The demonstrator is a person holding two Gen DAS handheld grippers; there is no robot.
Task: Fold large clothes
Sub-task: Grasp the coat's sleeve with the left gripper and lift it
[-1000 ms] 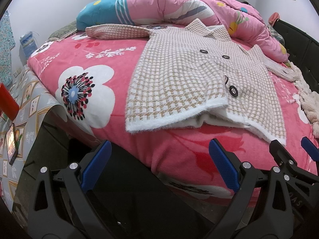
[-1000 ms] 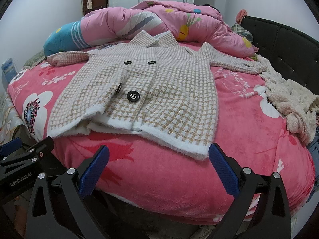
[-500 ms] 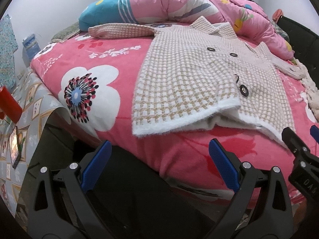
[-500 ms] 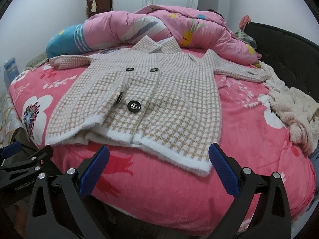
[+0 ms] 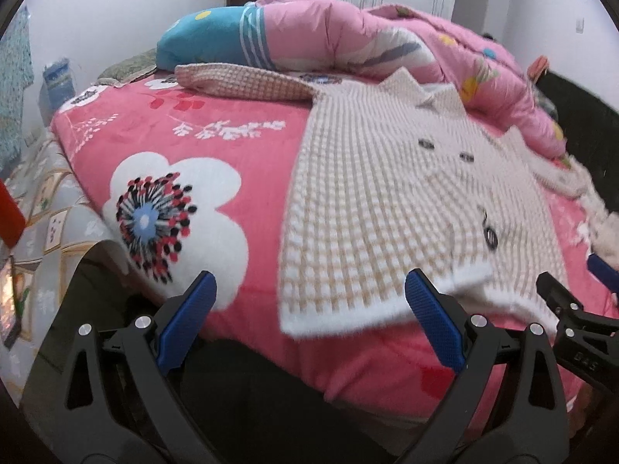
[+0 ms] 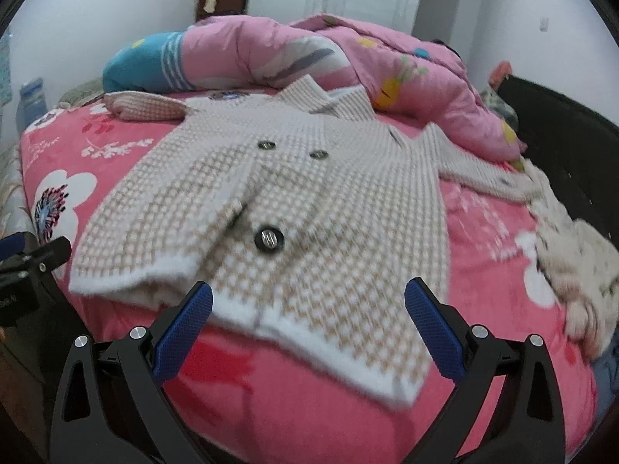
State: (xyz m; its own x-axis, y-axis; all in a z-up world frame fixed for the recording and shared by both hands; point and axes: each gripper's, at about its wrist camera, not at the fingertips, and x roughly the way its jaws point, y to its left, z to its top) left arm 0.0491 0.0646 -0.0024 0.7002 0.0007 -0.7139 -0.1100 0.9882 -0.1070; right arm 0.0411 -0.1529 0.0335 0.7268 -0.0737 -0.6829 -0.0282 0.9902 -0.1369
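Checked coat spread flat on pink bed, both grippers spread wide at its hem

Checked coat [image 6: 294, 208] laid front-up on the pink floral bedspread [image 5: 185, 154], collar toward the rumpled pink quilt [image 6: 294, 50] at the far end, white-trimmed hem toward the near edge. Long axis from hem to collar, running away from both cameras. Sleeves stretched sideways from the shoulders: one toward the blue pillow end [image 5: 209, 42], the other toward the dark headboard [image 6: 572, 143]. Dark buttons [image 6: 269, 238] down the front, left panel lapped over right, its lower corner lifted slightly.

Left gripper [image 5: 309, 317] held low and level just short of the hem's left corner, blue pads [image 5: 433, 324] spread wide, nothing between them. Right gripper [image 6: 307, 324] likewise level, fingers parted and empty, straddling the hem's right half without touching. Each tool visible at the edge of the other's view.

Partly legible white lettering on the right tool's body, blurred; unreadable here.

Cream fluffy garment [image 6: 576, 270] bunched beside the coat, near the headboard.
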